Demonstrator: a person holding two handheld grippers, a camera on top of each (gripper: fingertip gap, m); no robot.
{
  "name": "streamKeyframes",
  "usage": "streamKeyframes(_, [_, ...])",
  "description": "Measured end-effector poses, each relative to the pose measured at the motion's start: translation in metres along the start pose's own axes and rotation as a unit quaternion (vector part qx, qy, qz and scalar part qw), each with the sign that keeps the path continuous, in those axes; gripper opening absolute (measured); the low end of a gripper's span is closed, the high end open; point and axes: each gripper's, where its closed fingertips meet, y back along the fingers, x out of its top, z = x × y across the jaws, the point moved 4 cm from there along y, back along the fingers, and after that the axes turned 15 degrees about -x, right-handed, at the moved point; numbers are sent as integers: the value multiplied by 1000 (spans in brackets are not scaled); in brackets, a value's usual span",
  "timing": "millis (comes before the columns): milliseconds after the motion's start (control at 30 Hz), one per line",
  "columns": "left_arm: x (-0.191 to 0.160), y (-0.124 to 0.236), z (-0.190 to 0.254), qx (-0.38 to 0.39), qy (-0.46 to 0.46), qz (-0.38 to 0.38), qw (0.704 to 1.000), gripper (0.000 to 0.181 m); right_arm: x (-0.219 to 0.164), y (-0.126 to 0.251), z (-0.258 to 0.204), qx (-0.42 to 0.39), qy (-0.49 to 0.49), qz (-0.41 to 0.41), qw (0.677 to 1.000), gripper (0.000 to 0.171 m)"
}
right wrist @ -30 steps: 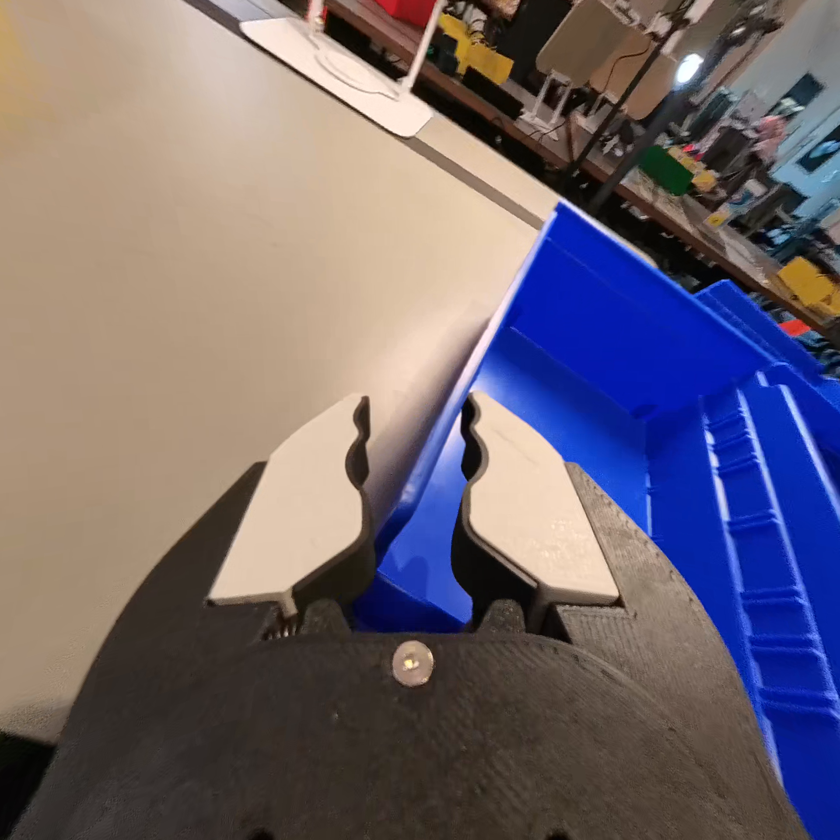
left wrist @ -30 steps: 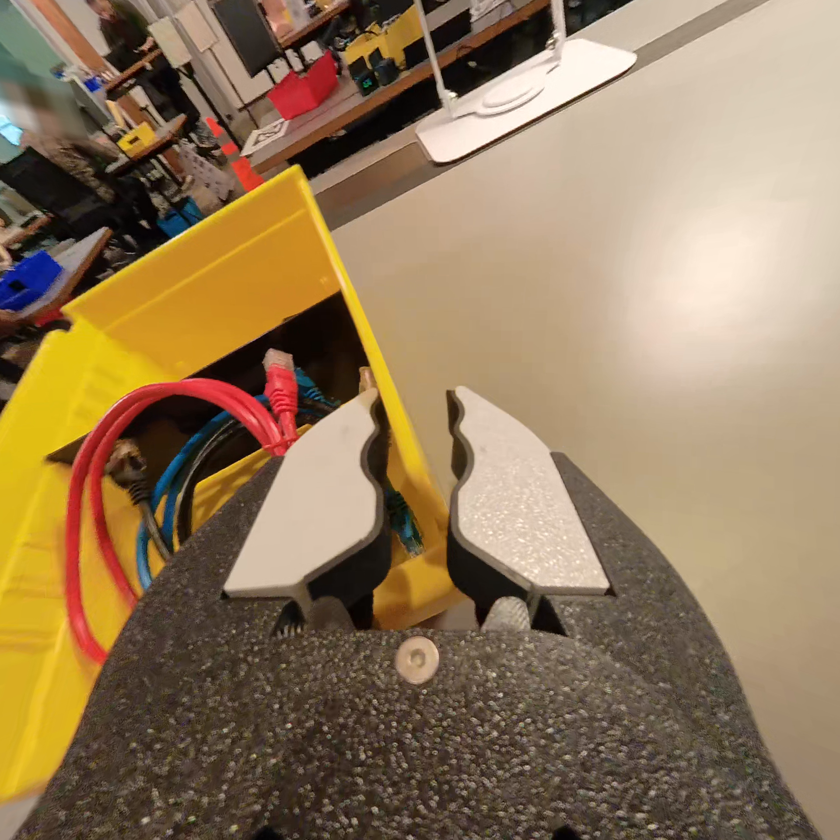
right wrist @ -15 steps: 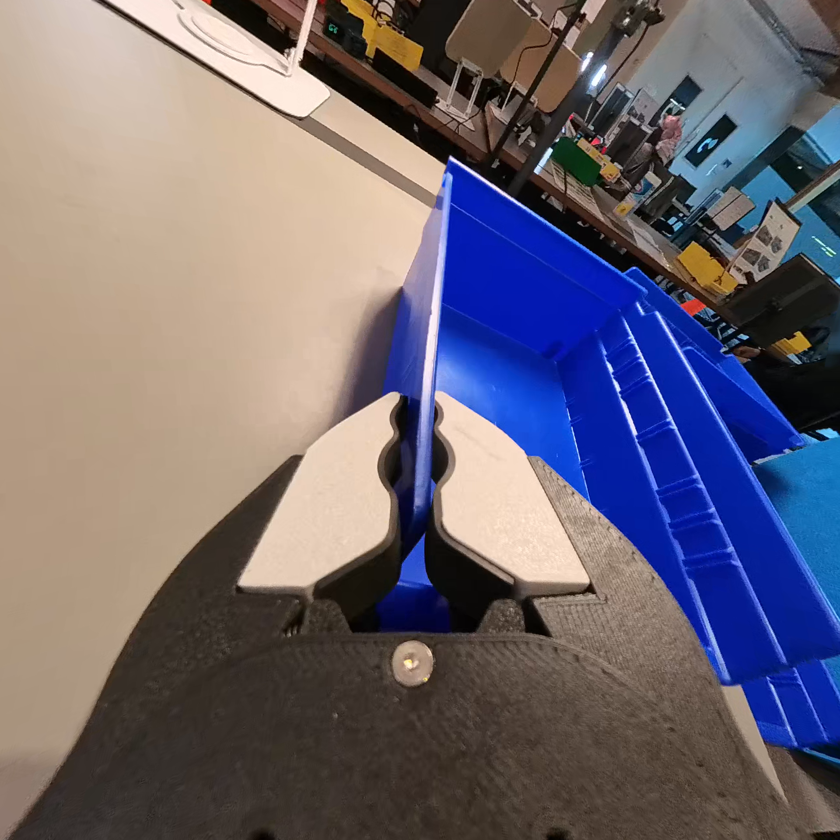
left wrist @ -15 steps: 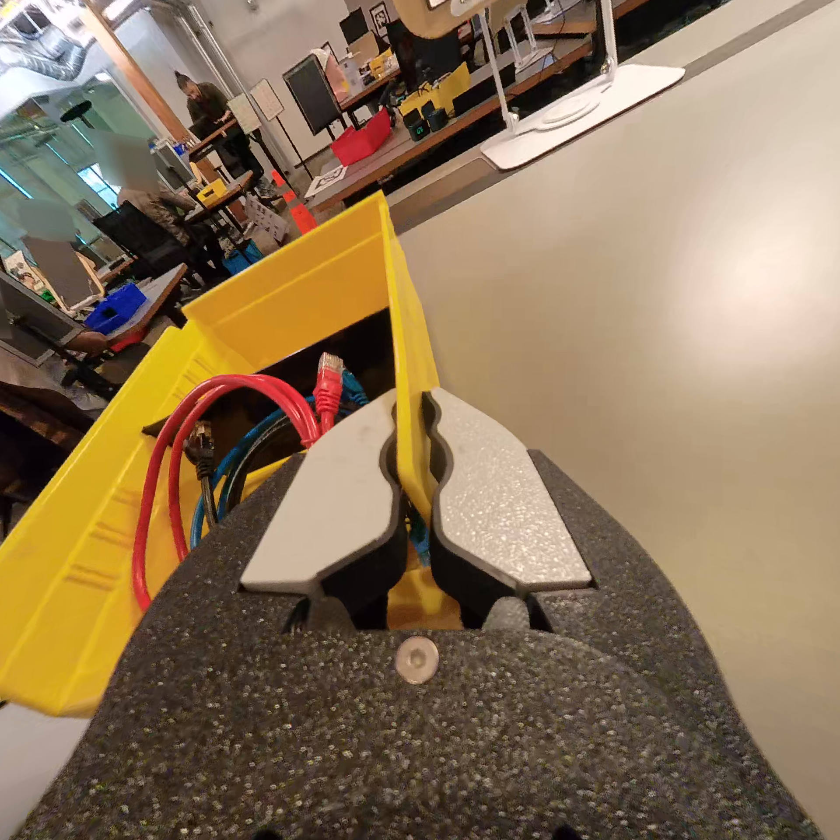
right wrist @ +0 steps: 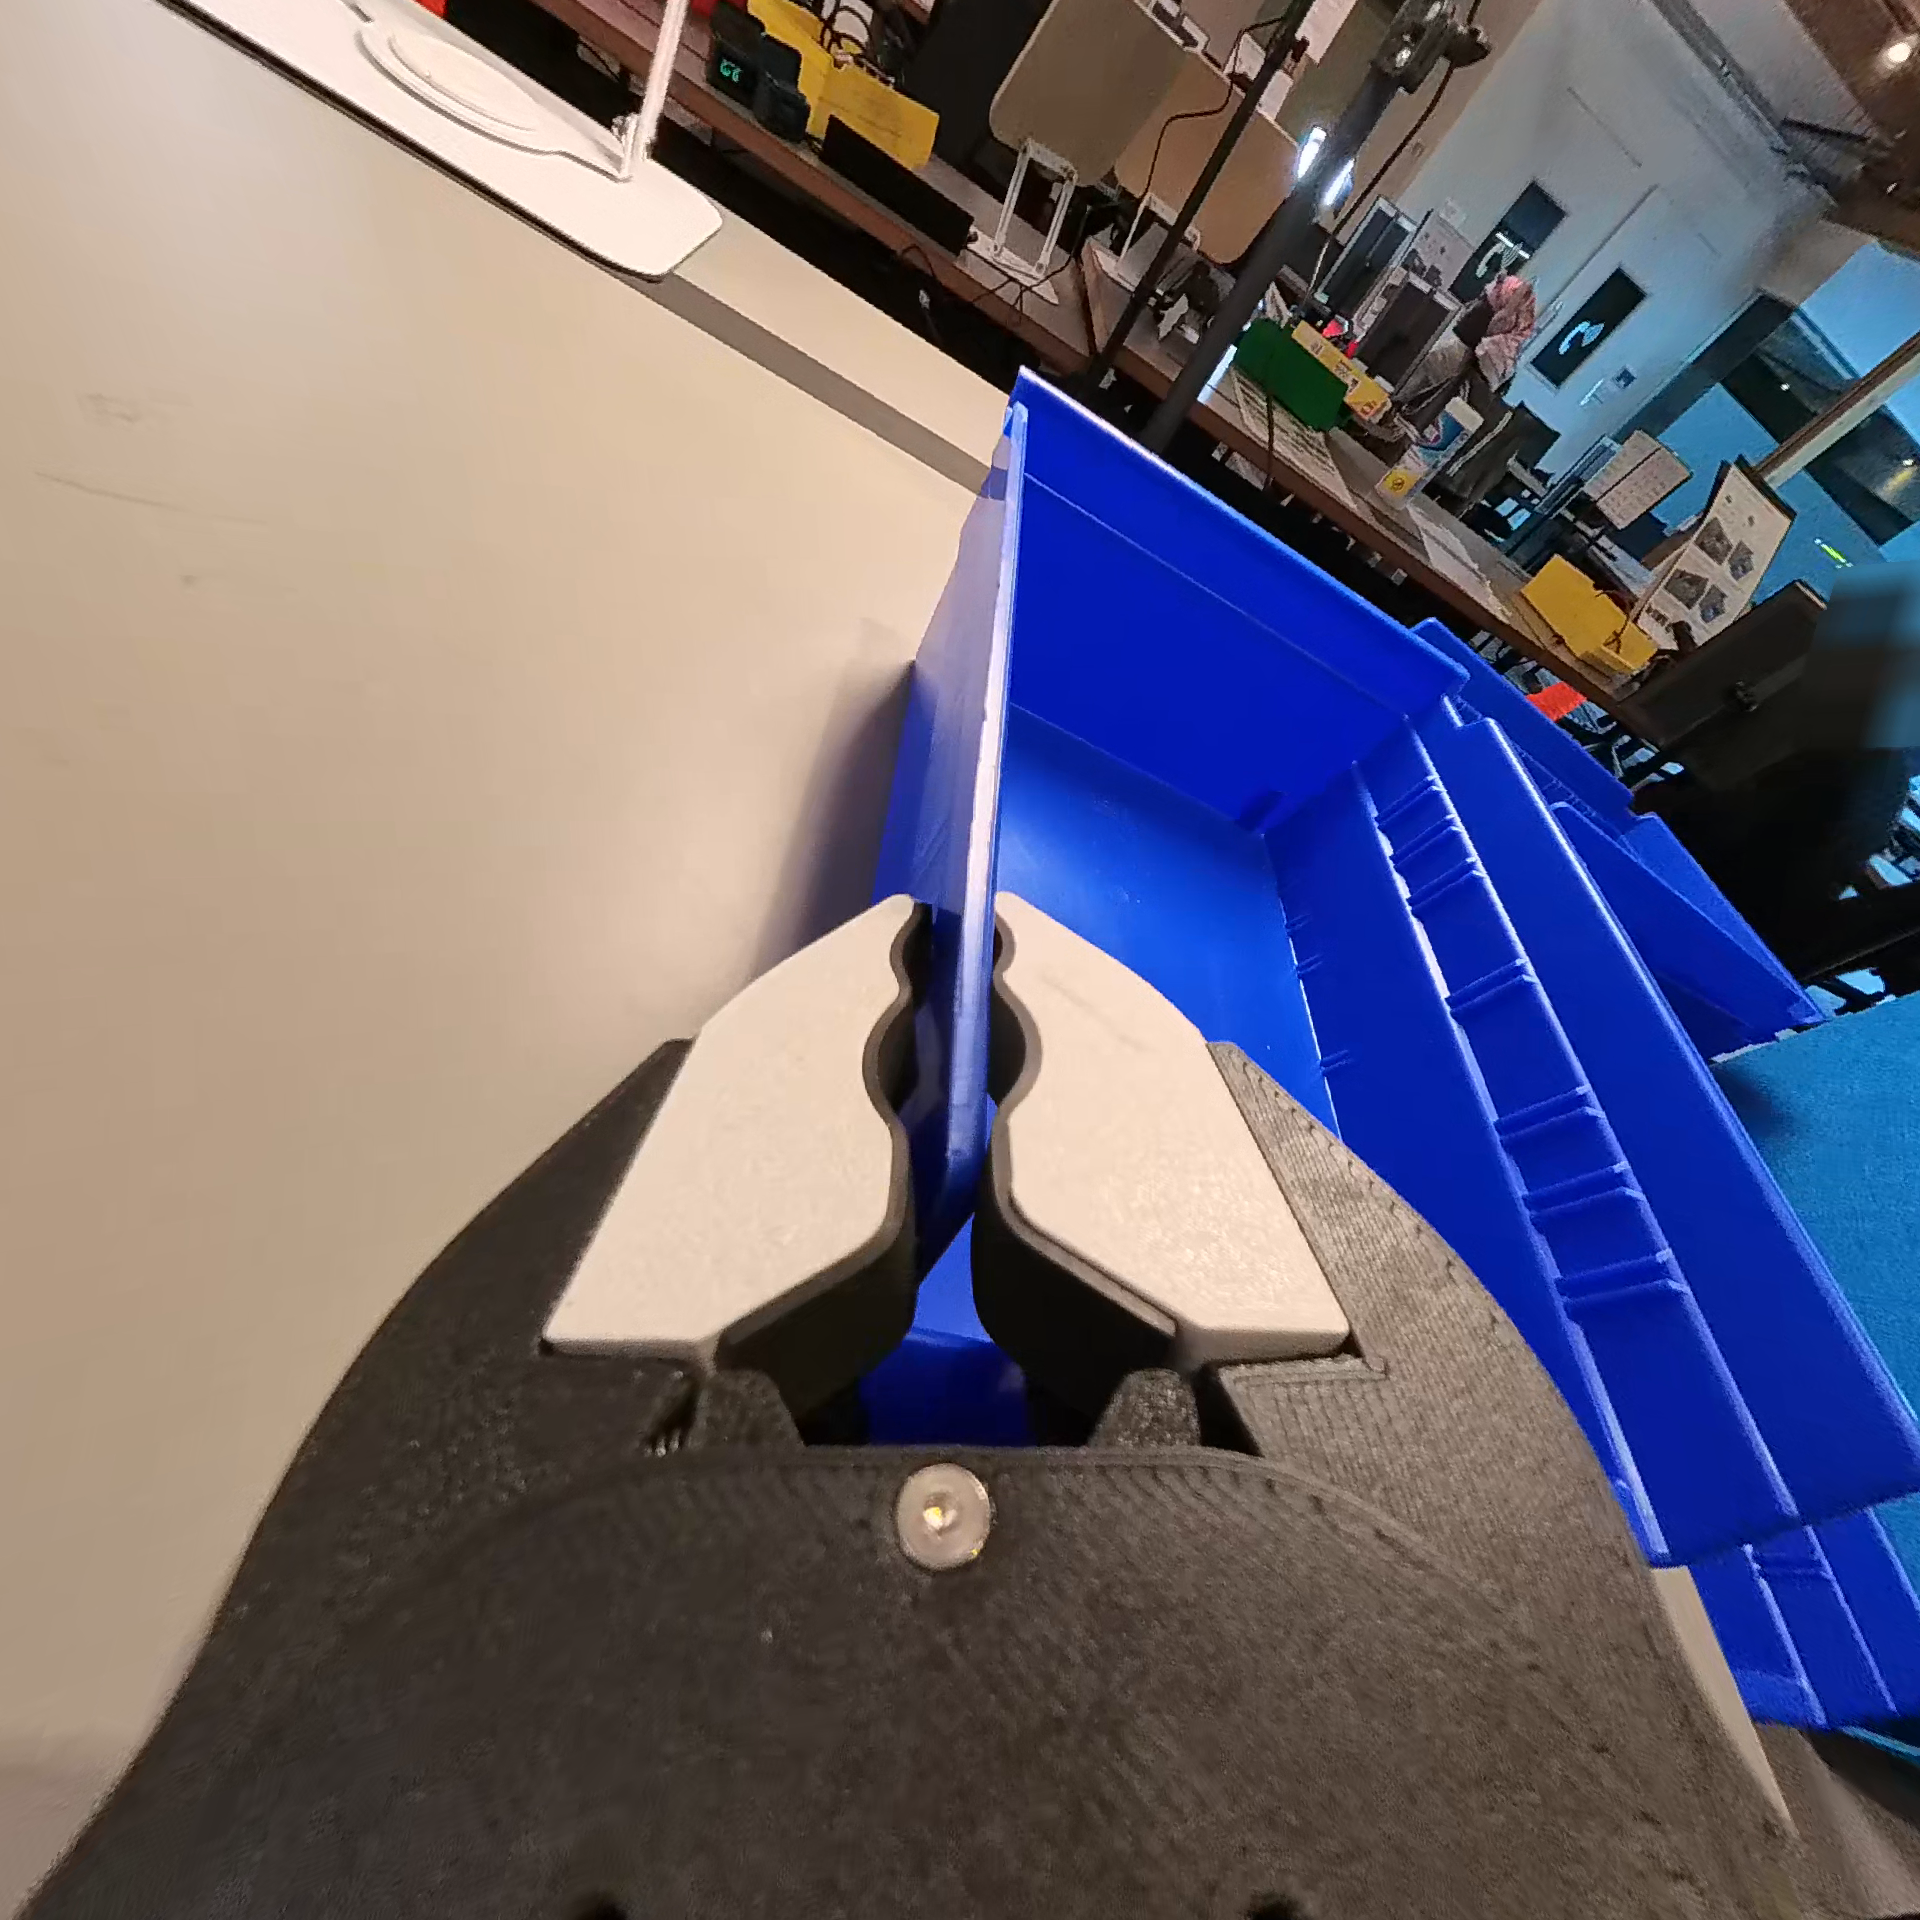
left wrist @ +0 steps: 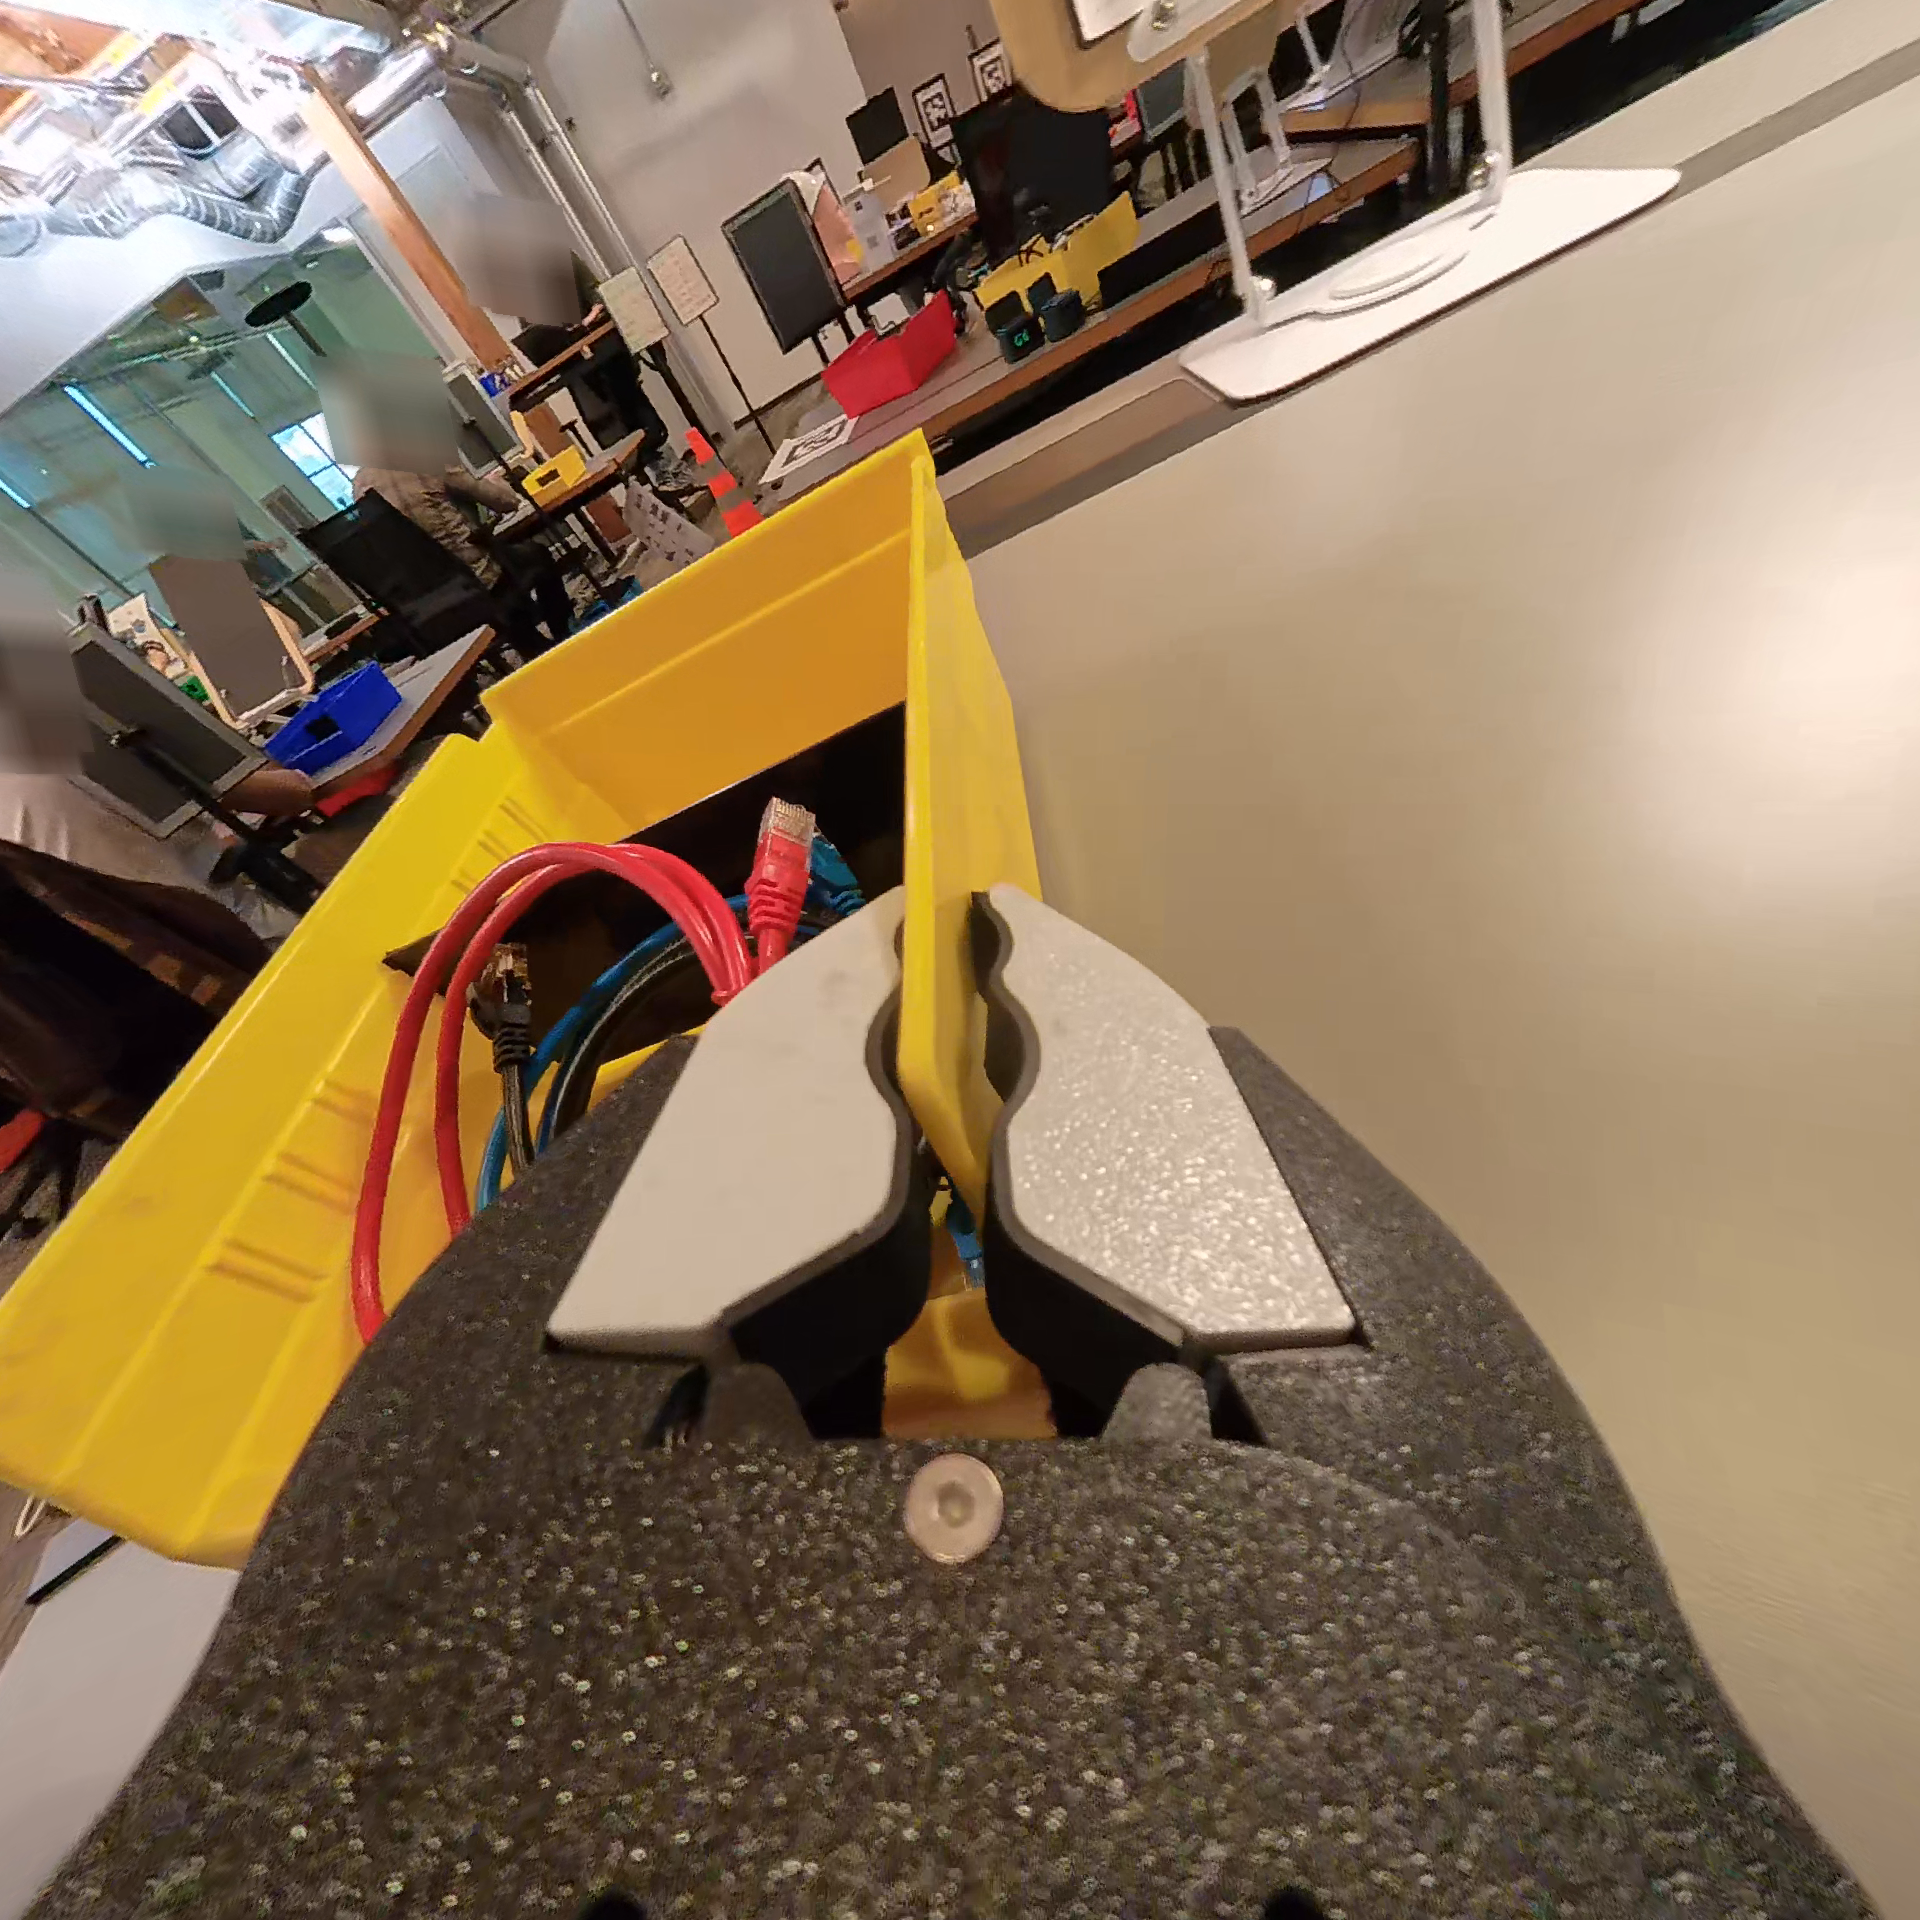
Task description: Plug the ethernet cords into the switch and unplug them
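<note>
A: Any readable text out there?

B: Little, and all of it far off. Left wrist view: small black device [left wrist: 1023, 335] on the back bench shows green lit characters. Black-and-white marker sheet [left wrist: 819, 452] lies at the bench end, and two marker tags [left wrist: 971, 83] hang on the wall. The lines on the white notice board [left wrist: 683, 278] are too small to read.

A: Right wrist view?

B: Printed poster board [right wrist: 1720, 545] at right, yellow sticker [right wrist: 1397, 480] on the bench, dark wall sign [right wrist: 1590, 332] with a white mark. The print is too small to make out.
</note>
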Motion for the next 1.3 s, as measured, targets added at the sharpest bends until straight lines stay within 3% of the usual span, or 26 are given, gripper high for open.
streamKeyframes(300, [-21, 4, -53, 34, 6, -33, 999, 7, -10, -10, 18, -3, -1, -10, 1000, 7])
streamKeyframes(600, [-37, -12, -95, 16, 36, -45, 998, 6, -16, -30, 36, 14, 11, -29, 999, 7])
streamKeyframes(933, [-42, -25, -111, -42, 53, -34, 997, 5, -19, -62, 51, 47, 5, -45, 998, 6])
streamKeyframes(1300, [-41, -25, -107, -52, 45, -27, 997, 5, -23, -48, 51, 37, -18, -41, 998, 6])
